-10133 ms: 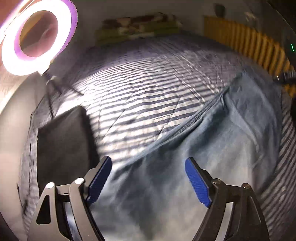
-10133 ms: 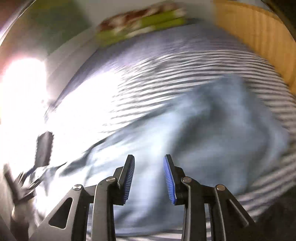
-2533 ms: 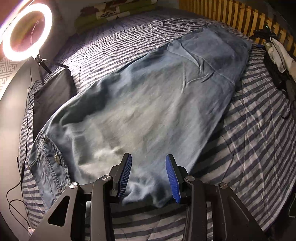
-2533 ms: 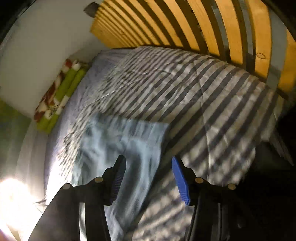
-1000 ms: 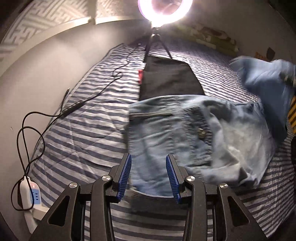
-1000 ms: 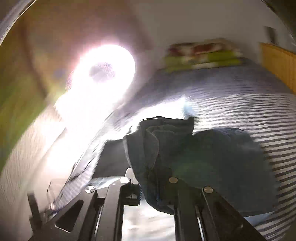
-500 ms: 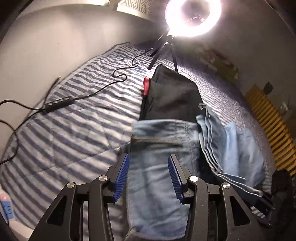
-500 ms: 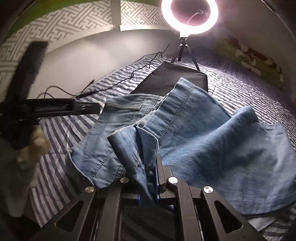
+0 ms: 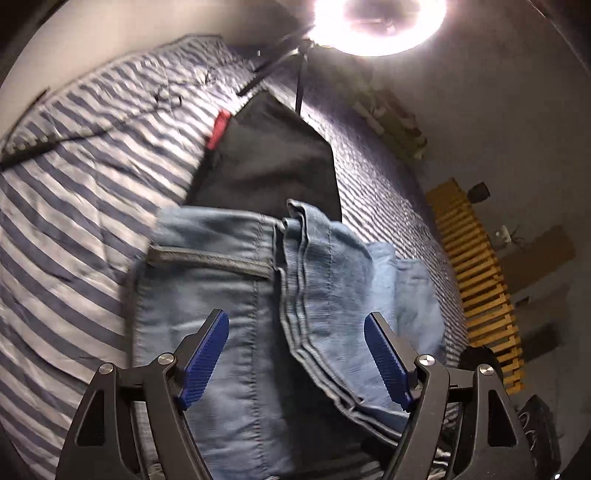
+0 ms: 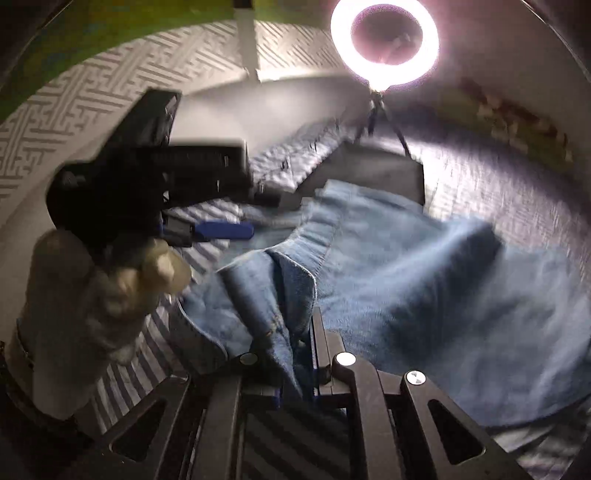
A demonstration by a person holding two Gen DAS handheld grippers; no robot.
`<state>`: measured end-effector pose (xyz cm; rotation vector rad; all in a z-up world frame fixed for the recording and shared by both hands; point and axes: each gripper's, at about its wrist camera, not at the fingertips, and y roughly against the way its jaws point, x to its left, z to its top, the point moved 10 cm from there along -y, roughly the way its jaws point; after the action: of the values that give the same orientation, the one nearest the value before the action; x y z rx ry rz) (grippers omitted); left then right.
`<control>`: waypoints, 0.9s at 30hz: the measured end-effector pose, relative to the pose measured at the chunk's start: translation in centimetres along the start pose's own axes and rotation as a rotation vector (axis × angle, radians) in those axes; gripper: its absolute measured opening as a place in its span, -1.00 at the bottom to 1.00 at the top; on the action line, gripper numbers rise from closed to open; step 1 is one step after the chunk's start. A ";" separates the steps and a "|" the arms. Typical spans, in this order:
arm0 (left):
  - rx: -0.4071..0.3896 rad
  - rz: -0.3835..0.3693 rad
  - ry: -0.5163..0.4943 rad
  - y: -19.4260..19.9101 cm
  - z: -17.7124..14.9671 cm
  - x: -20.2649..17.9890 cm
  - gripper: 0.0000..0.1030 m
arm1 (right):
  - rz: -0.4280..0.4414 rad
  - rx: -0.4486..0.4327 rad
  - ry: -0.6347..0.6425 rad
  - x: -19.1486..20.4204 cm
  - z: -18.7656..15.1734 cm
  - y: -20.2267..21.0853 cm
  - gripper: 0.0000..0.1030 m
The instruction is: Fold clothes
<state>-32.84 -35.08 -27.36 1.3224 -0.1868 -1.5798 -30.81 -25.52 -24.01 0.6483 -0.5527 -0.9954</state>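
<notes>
1. Striped bed [image 9: 74,206] is lit by a ring light [image 10: 384,40].
2. Jeans [image 9: 236,295], beside black cloth [image 9: 273,162], are folded over once; further folding is judged left.
3. Left claw [image 9: 295,360], jaws just opened wide, grips nothing; right claw [image 10: 299,354] is clamped on a hem.

Both claws [image 9: 295,360] [image 10: 301,354] have black skeletal frames, silver screws and ribbed blue pads [image 9: 202,363].

I see the jeans [image 9: 229,295] lying on the bed [image 9: 74,206], their legs folded over the waist part. Behind them lies a dark cloth [image 9: 273,162], and behind that stands the ring lamp [image 9: 376,26].
</notes>
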 end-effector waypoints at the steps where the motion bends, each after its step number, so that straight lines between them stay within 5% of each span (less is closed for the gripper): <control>1: 0.012 0.008 0.001 -0.5 -0.1 0.0 0.53 | 0.005 0.003 -0.015 -0.1 -0.3 0.0 -0.81; 5: 0.040 0.000 0.042 -2.7 -0.2 -0.4 0.50 | -0.001 -0.036 0.002 -0.3 0.6 1.0 -0.81; 7: 0.029 0.004 0.038 -3.6 0.2 -1.0 0.33 | -0.001 -0.041 0.026 -0.1 0.6 1.4 -0.81; 9: 0.007 0.031 0.025 -4.1 0.9 -1.6 0.04 | -0.003 -0.031 0.040 -0.1 0.0 1.1 -0.81; 11: -0.029 0.045 0.006 -4.4 1.8 -2.5 -0.61 | -0.022 -0.024 0.068 0.0 -0.6 1.1 -0.81; 13: -0.061 0.070 -0.019 -4.6 2.3 -3.2 -0.85 | -0.045 -0.029 0.097 -0.1 -1.1 1.0 -0.81; 21: -0.193 0.080 -0.165 0.6 3.4 -7.1 -0.88 | -0.084 -0.091 0.119 0.4 -0.6 2.6 -0.81; 24: -0.204 0.136 -0.186 2.8 3.2 -5.5 -0.87 | -0.053 -0.094 0.136 1.7 -0.5 2.4 -0.81; 27: -0.140 0.188 -0.105 2.1 2.4 -1.1 -0.87 | -0.042 -0.075 0.174 3.5 -0.9 0.9 -0.80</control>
<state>-33.68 -36.34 -24.29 1.0825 -0.2539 -1.4756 -28.13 -28.11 -23.51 0.6741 -0.3483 -0.9836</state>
